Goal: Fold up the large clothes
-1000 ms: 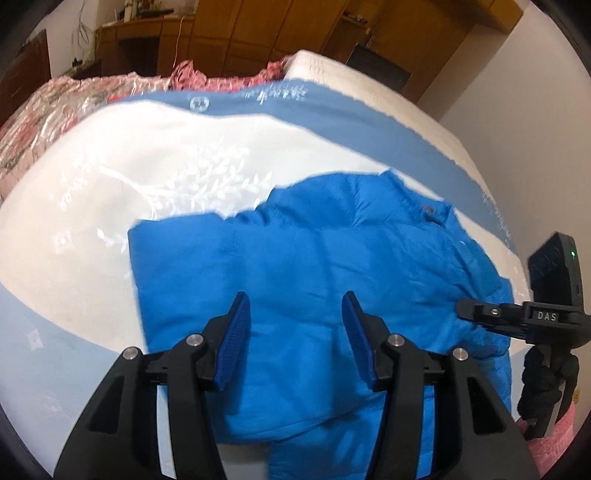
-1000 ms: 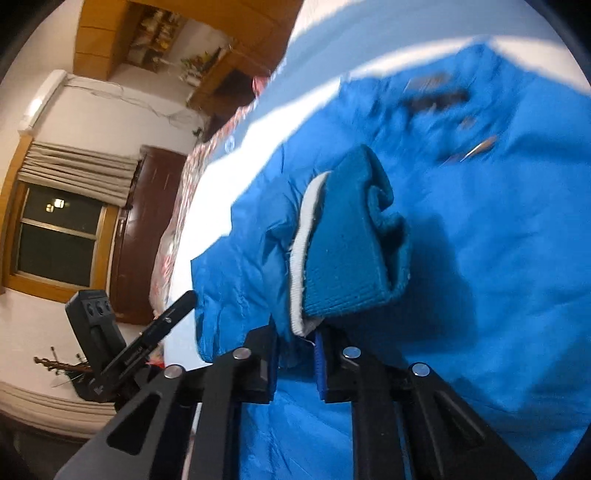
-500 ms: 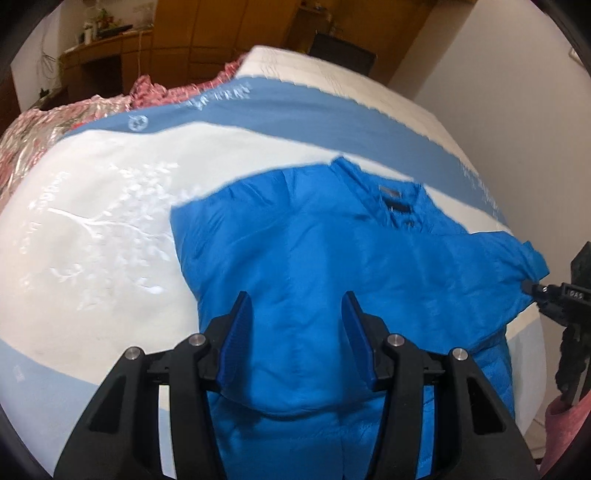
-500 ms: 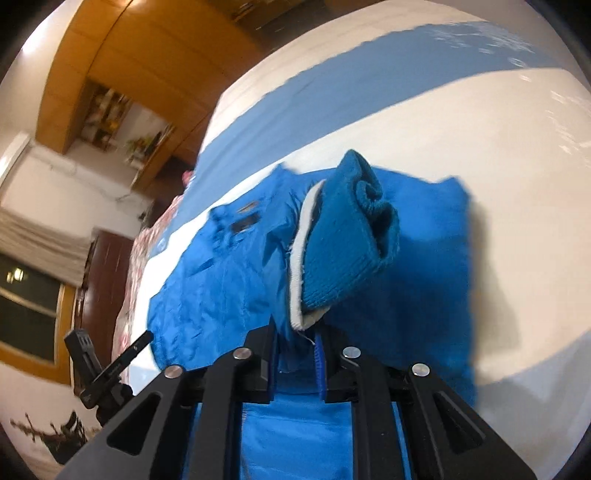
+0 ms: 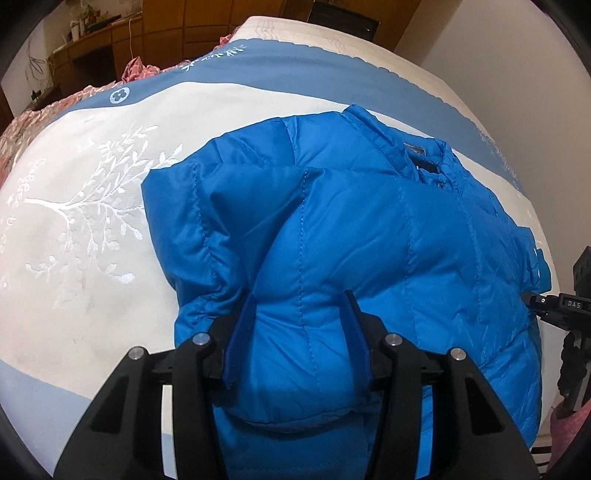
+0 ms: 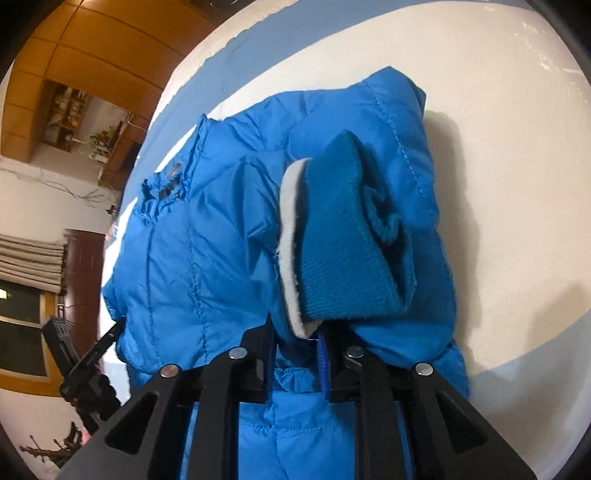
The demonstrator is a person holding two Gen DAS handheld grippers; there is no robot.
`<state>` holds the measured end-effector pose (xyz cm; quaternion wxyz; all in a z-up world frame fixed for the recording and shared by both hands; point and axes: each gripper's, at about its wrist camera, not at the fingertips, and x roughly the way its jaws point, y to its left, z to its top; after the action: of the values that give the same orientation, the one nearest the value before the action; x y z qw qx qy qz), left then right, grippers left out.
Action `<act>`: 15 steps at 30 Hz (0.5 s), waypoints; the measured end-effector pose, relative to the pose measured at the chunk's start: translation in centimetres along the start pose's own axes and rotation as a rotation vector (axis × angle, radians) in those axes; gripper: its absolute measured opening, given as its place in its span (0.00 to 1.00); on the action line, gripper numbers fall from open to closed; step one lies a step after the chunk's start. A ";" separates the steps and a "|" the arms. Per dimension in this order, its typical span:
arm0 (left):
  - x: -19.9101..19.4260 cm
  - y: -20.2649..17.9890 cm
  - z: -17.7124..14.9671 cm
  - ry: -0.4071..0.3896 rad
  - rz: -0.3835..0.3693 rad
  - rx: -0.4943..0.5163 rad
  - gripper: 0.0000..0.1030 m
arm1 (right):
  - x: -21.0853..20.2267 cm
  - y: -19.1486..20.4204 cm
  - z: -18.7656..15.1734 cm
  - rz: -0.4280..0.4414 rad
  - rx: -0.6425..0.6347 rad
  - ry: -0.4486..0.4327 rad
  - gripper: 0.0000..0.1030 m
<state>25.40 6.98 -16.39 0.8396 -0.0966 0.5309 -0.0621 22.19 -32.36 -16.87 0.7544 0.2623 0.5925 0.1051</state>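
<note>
A blue puffer jacket (image 5: 388, 229) lies on the bed with its collar (image 5: 424, 155) toward the far side. My left gripper (image 5: 299, 299) is pushed down into its near part. It stands open, and a puffy fold bulges up between the two fingers. In the right wrist view the jacket (image 6: 184, 240) fills the middle, with a sleeve folded over it. My right gripper (image 6: 295, 332) holds the ribbed blue sleeve cuff (image 6: 351, 240) with its white edge. Its jaws are opening and the cuff is still between them. The right gripper (image 5: 561, 306) also shows at the jacket's right edge.
The bedspread (image 5: 92, 184) is white with blue bands and a white branch pattern. A pink floral quilt (image 5: 33, 122) lies bunched at the far left. Wooden cabinets (image 5: 166, 22) stand behind the bed, and a pale wall runs along its right side.
My left gripper came down onto the jacket, and fabric now bulges between its fingers. My right gripper carried the cuff across over the jacket body, and its jaws stand slightly wider.
</note>
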 end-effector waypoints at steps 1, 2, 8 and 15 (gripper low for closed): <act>-0.3 -0.1 0.1 0.000 0.007 0.003 0.46 | -0.5 -0.1 -0.1 -0.008 -0.001 0.001 0.26; -1.0 -0.1 0.1 -0.003 0.019 0.004 0.46 | -1.6 0.4 -0.5 -0.042 -0.021 -0.006 0.27; -4.3 -2.0 1.6 -0.090 -0.009 0.033 0.49 | -7.7 2.9 -0.8 -0.044 -0.091 -0.143 0.28; 0.1 -5.5 4.6 -0.051 0.020 0.066 0.49 | -1.9 6.0 4.2 -0.099 -0.161 -0.108 0.28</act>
<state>29.62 2.08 -13.30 0.8562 -0.0649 0.5078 -0.0688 26.59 -29.36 -11.48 0.8081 0.1765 0.5529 0.1004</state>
